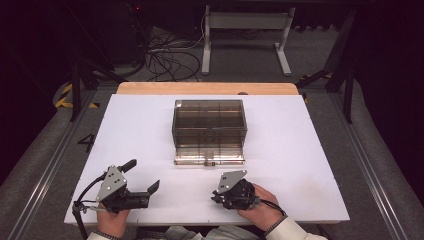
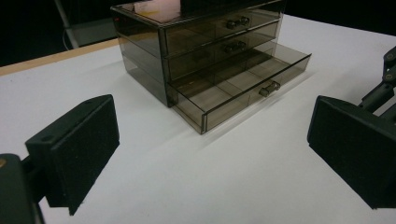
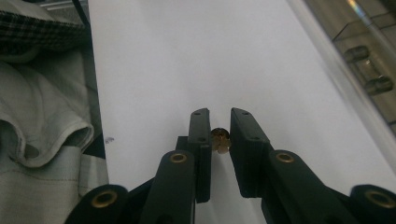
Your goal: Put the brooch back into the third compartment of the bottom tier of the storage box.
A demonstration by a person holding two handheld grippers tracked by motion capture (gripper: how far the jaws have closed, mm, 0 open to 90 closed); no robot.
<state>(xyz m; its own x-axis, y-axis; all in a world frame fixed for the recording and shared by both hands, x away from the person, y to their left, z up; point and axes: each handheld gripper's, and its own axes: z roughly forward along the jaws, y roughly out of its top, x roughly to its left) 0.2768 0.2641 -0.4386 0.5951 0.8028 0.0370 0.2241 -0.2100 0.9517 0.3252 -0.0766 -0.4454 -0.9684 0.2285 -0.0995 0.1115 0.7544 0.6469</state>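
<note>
Here the right gripper (image 3: 219, 135) has its jaws nearly closed on a small brass-coloured piece (image 3: 220, 141), which sits pinched between the two black pads just above the white tabletop (image 3: 187, 56). What the piece is cannot be told at this size. In the high view this gripper (image 1: 220, 196) lies low near the front edge, right of centre, held by the right hand (image 1: 260, 205), whose pale sleeve (image 1: 292, 229) enters from the bottom.

The left gripper (image 2: 210, 144) has its jaws spread wide, with nothing between them but bare tabletop. In the high view it (image 1: 142, 177) sits near the front left of the tabletop (image 1: 300, 150), held by the left hand (image 1: 112, 220), its grey plate on top and a cable trailing off to the left.

Beyond both grippers, at the middle of the tabletop, stands a smoky clear drawer box (image 1: 209, 127) with three drawers. In the left gripper view the box (image 2: 140, 42) shows its bottom drawer (image 2: 233, 88) pulled out toward the person, with dividers inside and a small knob (image 2: 269, 87) at its front; the two upper drawers are shut. The open drawer's front lies between the grippers and the box, apart from both.

A strip of bare wood (image 1: 207, 88) runs along the far edge of the tabletop, and a white metal frame (image 1: 247, 35) stands on the floor behind it beside loose cables (image 1: 167, 57).
</note>
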